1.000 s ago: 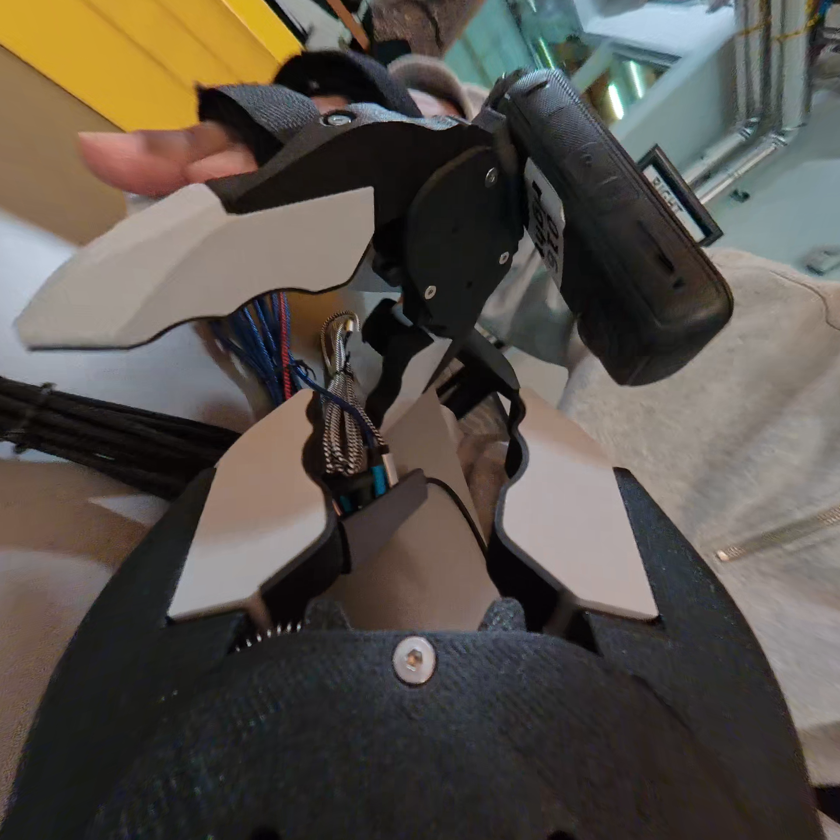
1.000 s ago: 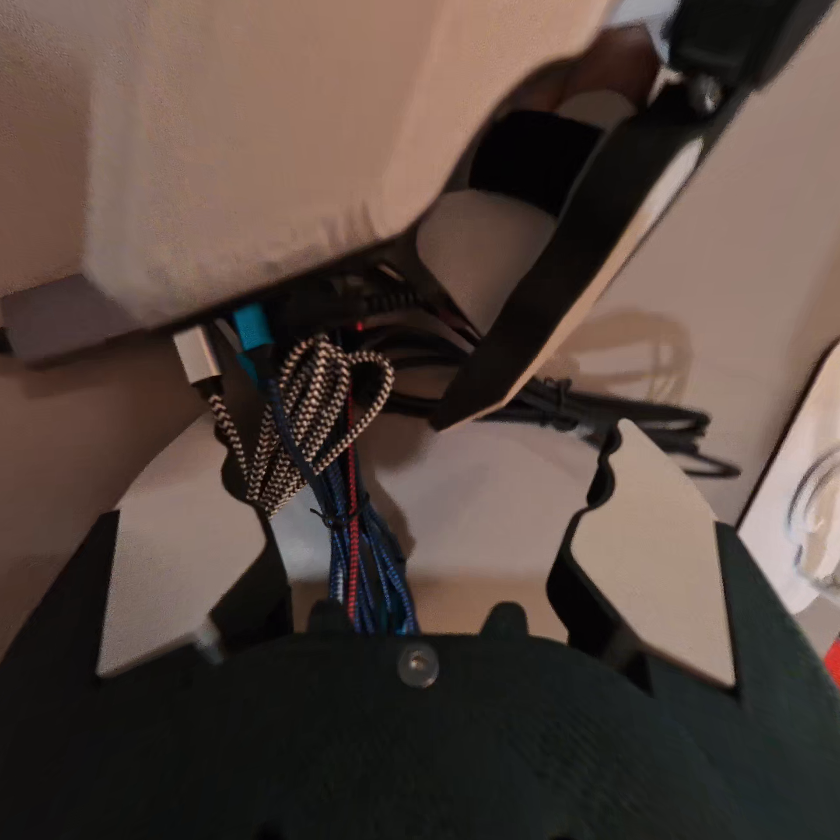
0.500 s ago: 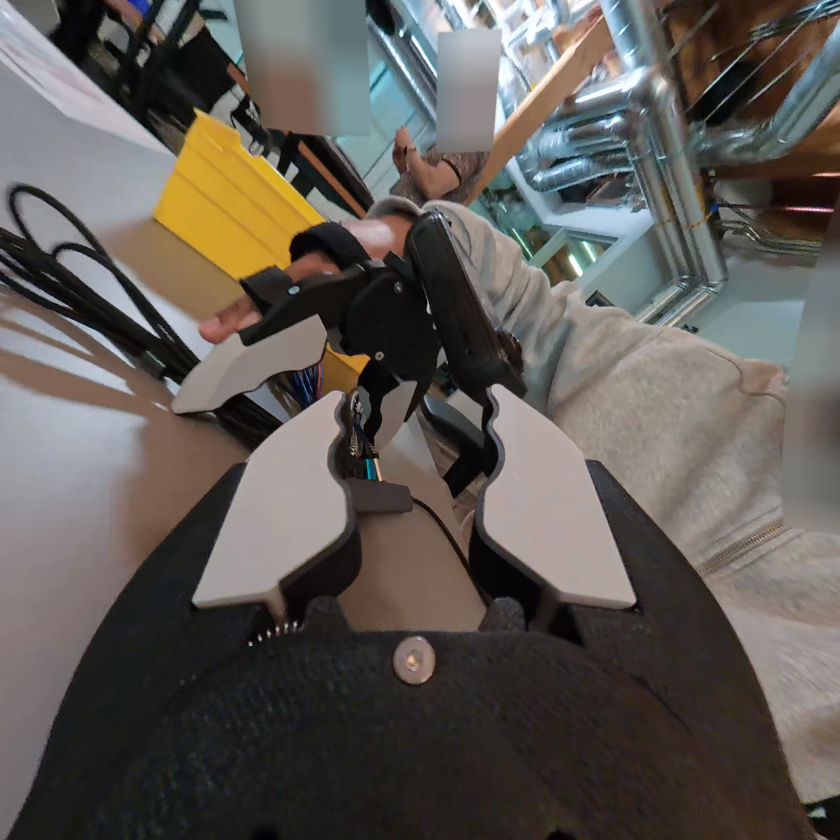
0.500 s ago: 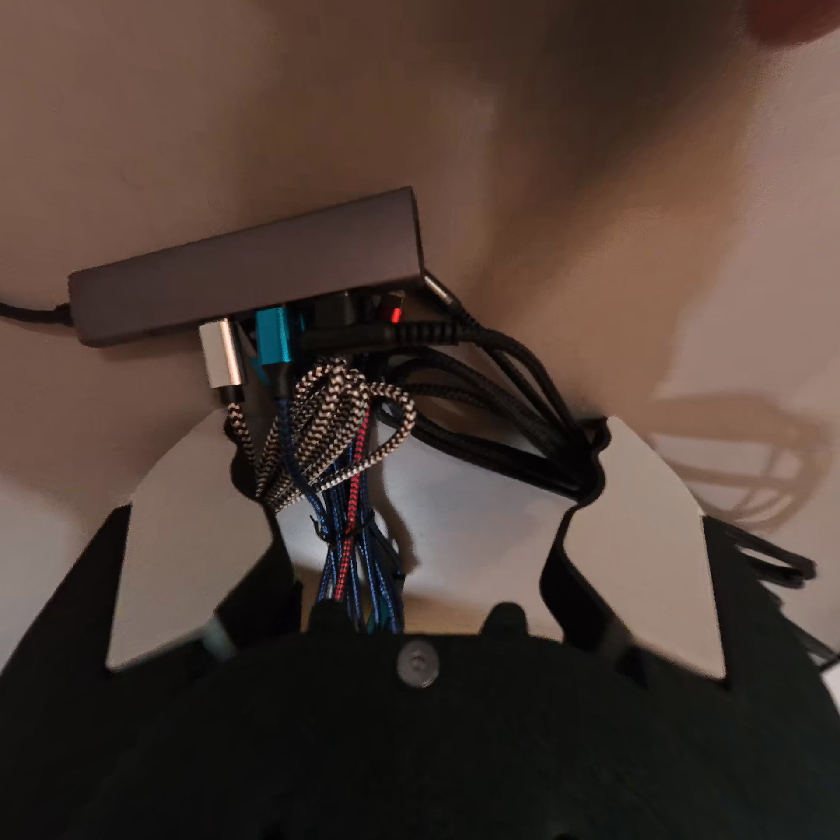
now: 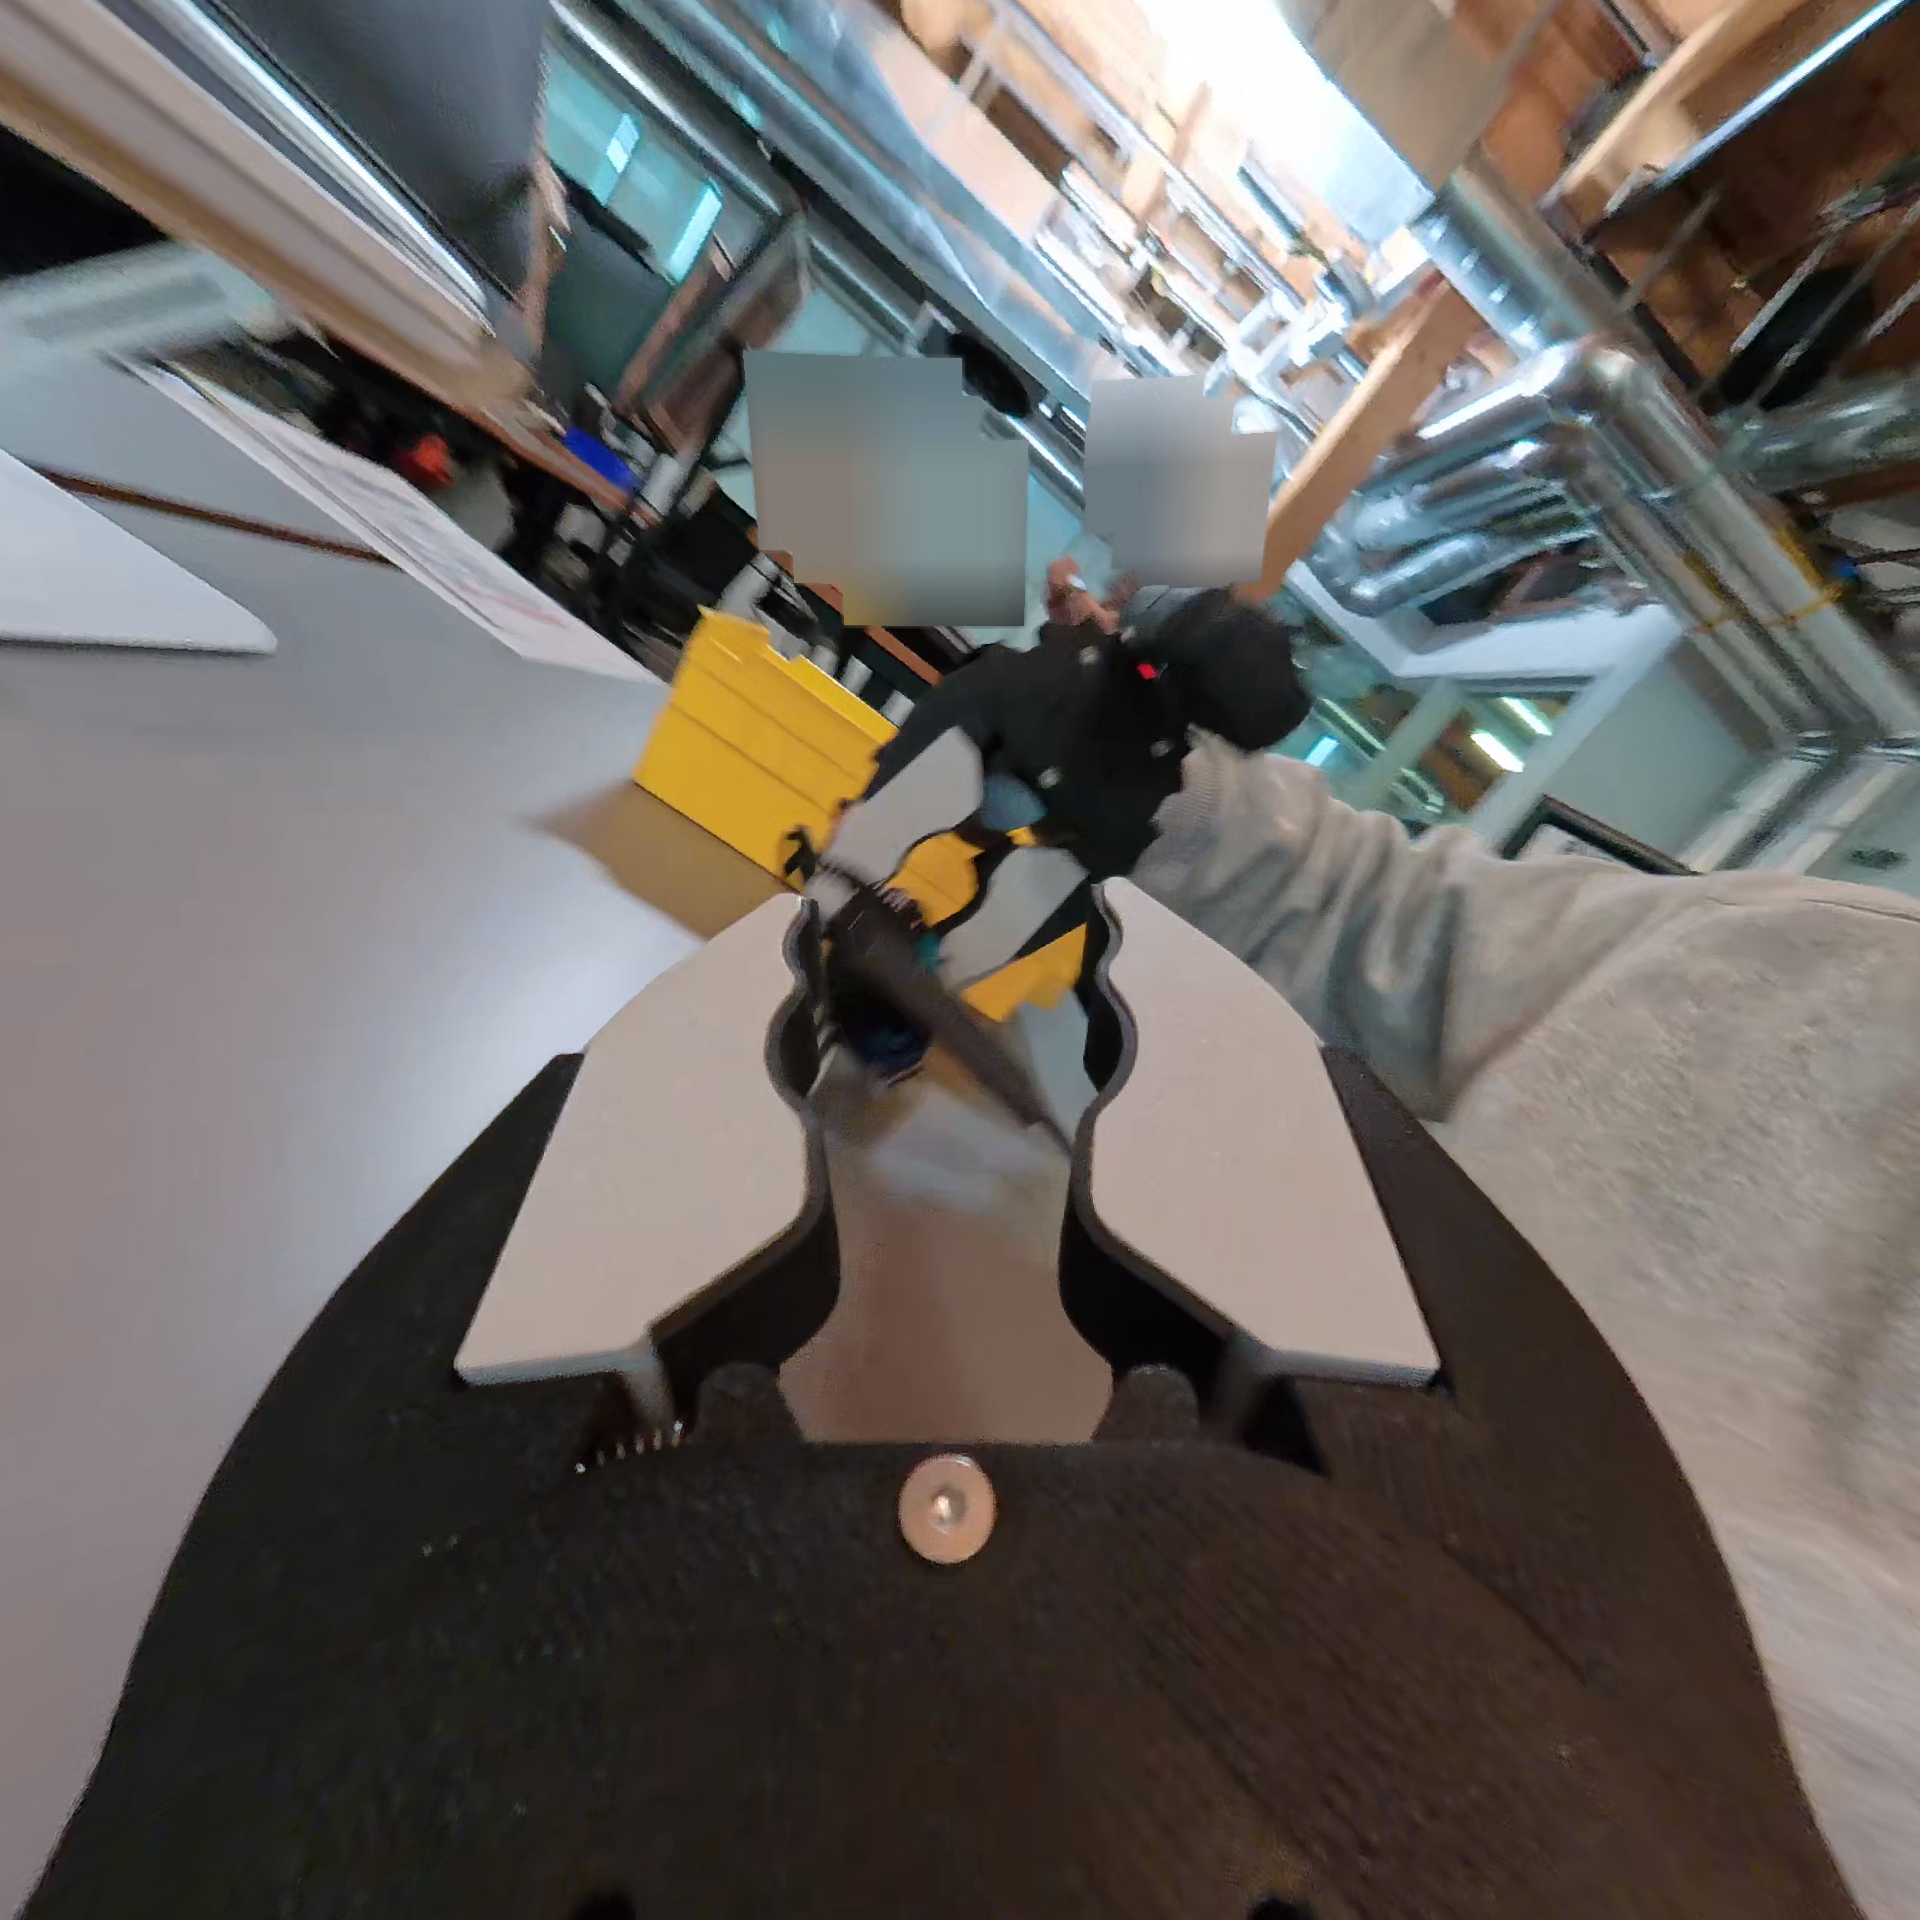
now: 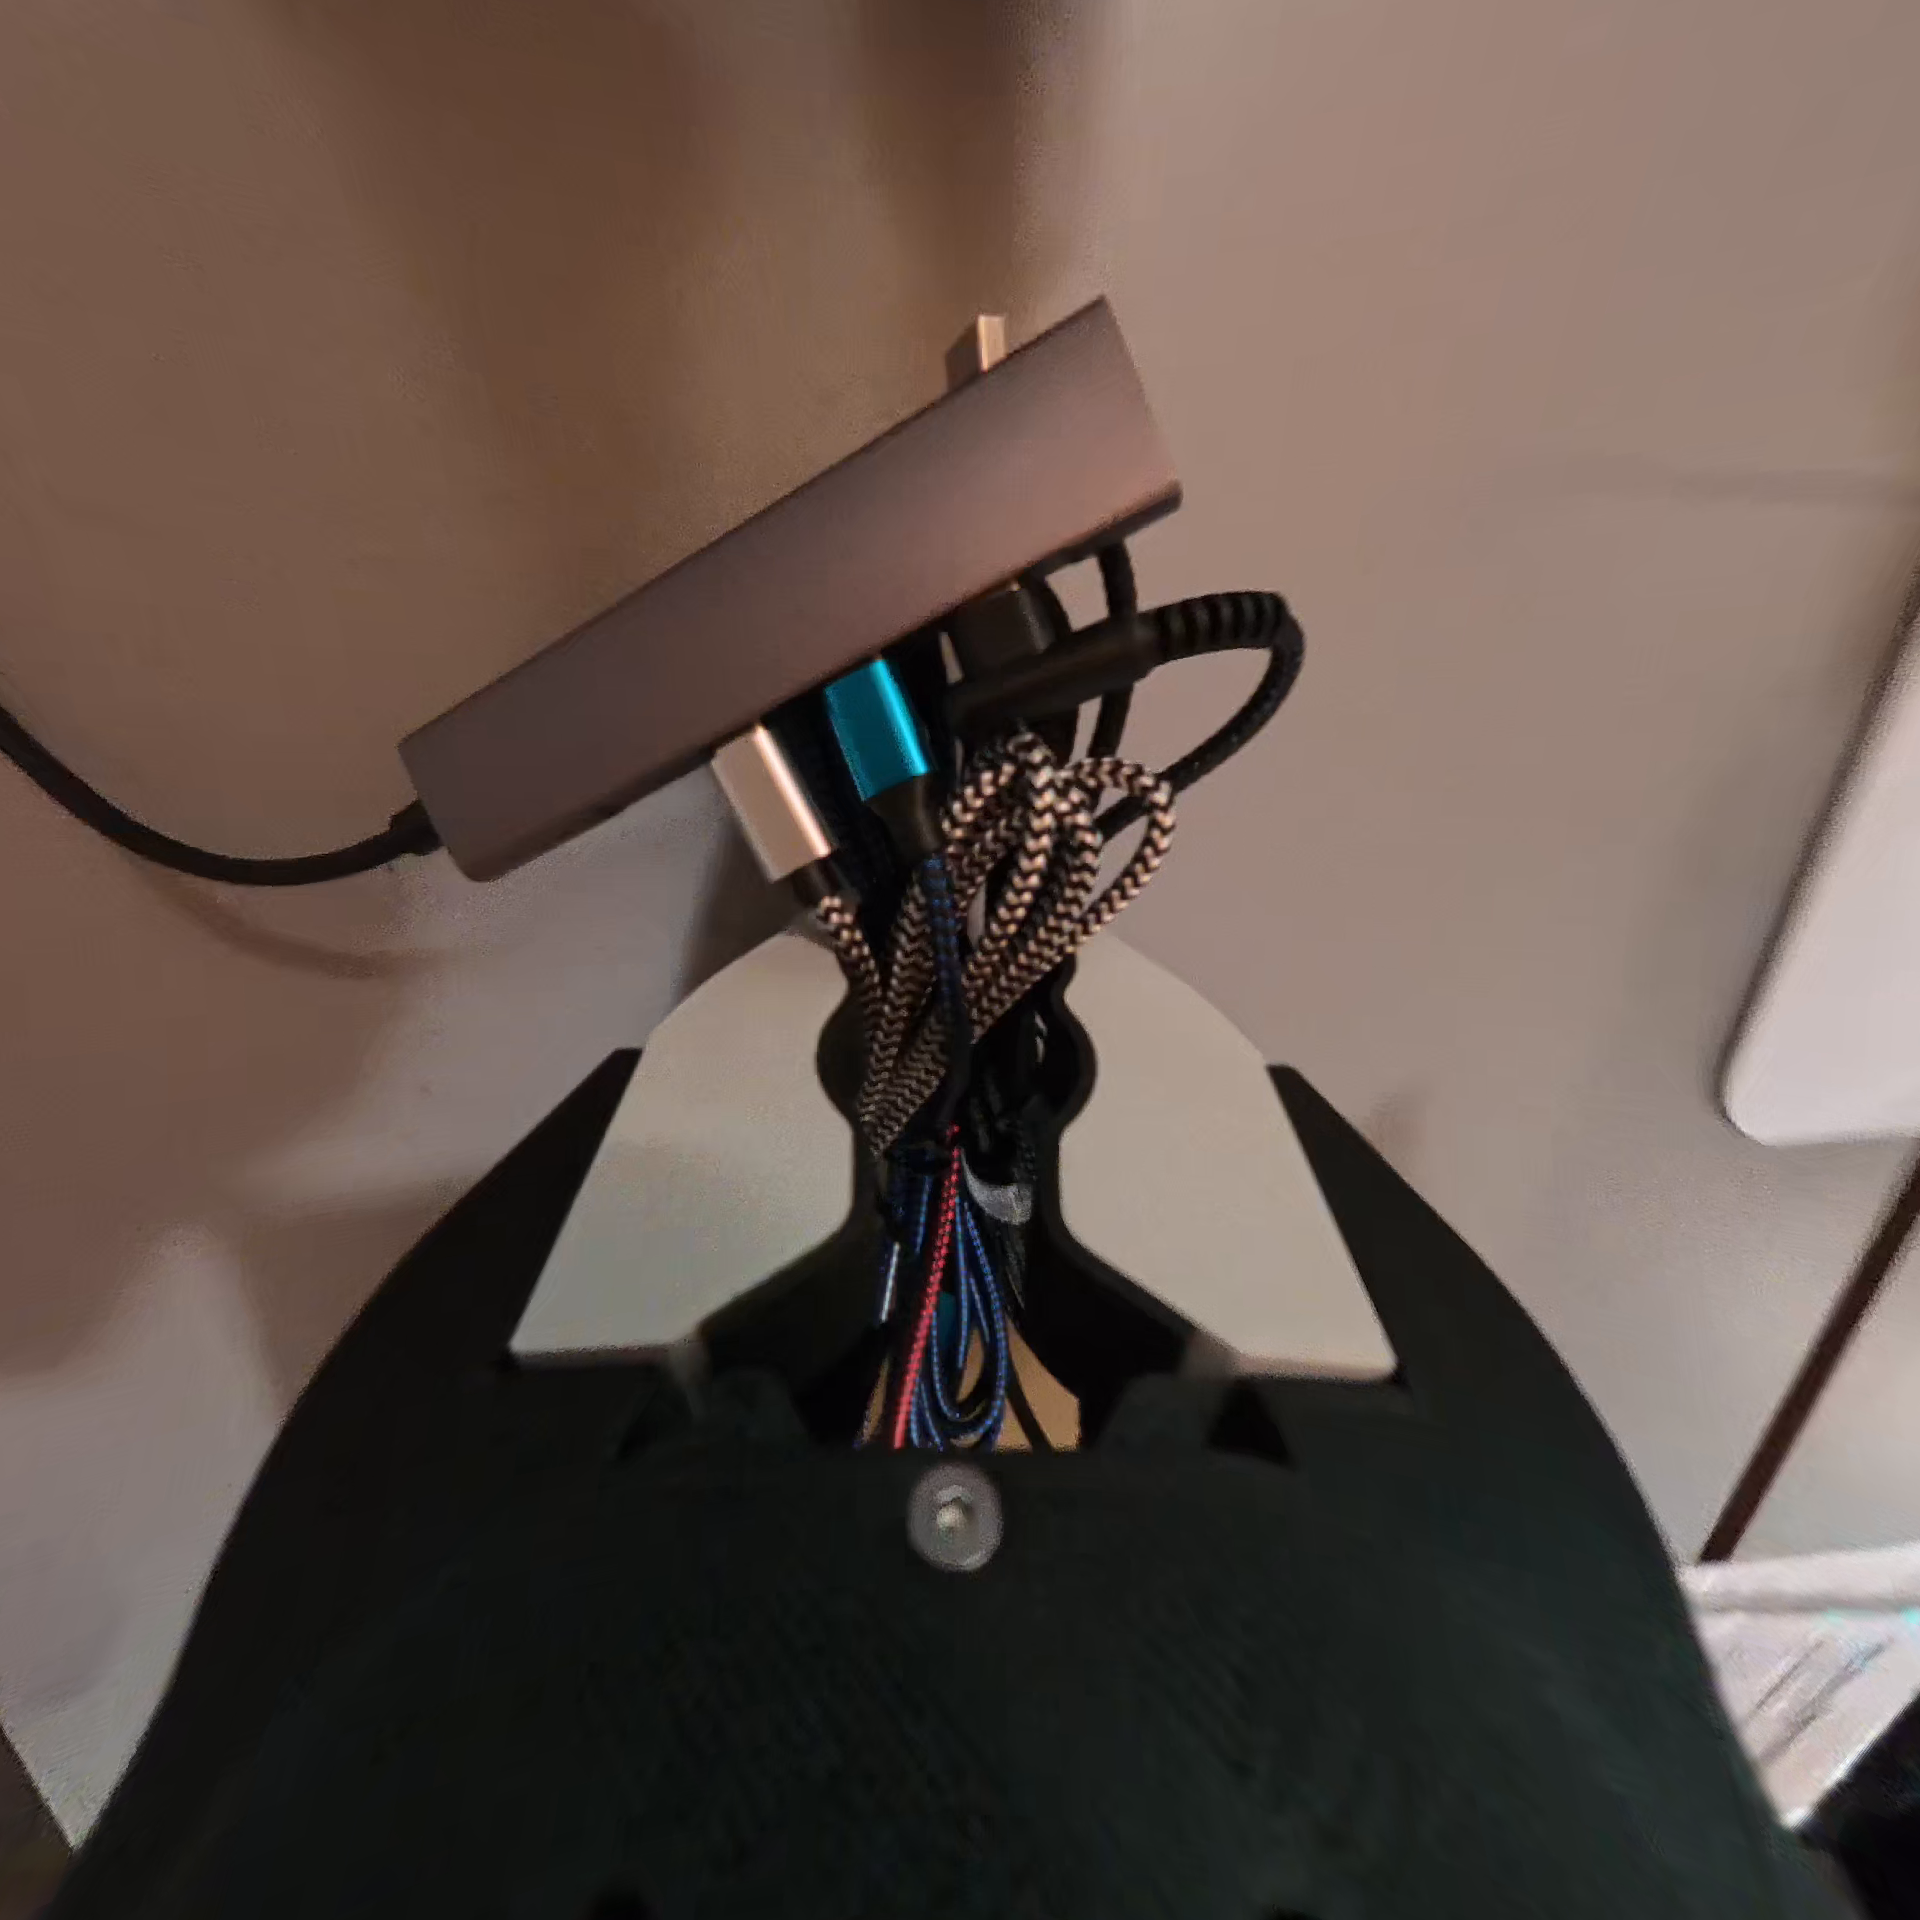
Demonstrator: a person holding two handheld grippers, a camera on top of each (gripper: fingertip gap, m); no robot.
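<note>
A dark grey hub [image 6: 790, 613] has several braided cables [image 6: 966, 935] plugged into its side: blue, red, black and tan. My right gripper [image 6: 956, 997] is shut on this cable bundle just below the plugs. The hub hangs tilted above the table, and its own black cord [image 6: 156, 831] runs off to the left. In the left wrist view my left gripper [image 5: 951, 935] is open and empty. The blurred hub [image 5: 935, 1018] shows slanting in the gap between its fingers, farther off. The right gripper [image 5: 914, 894] is just beyond, held by a hand in a grey sleeve [image 5: 1455, 935].
A yellow bin [image 5: 748, 748] stands on the grey table [image 5: 312, 935] behind the grippers. A flat white object [image 6: 1829, 935] lies to the right of the hub. Pale sheets [image 6: 1818, 1662] lie at the lower right. People stand in the background. There is about 15 cm between the tips of the two grippers.
My right gripper has shut on the cable bundle and lifted the hub off the table, tilting it. My left gripper has drawn back from the right one, and its jaws stand closer together.
</note>
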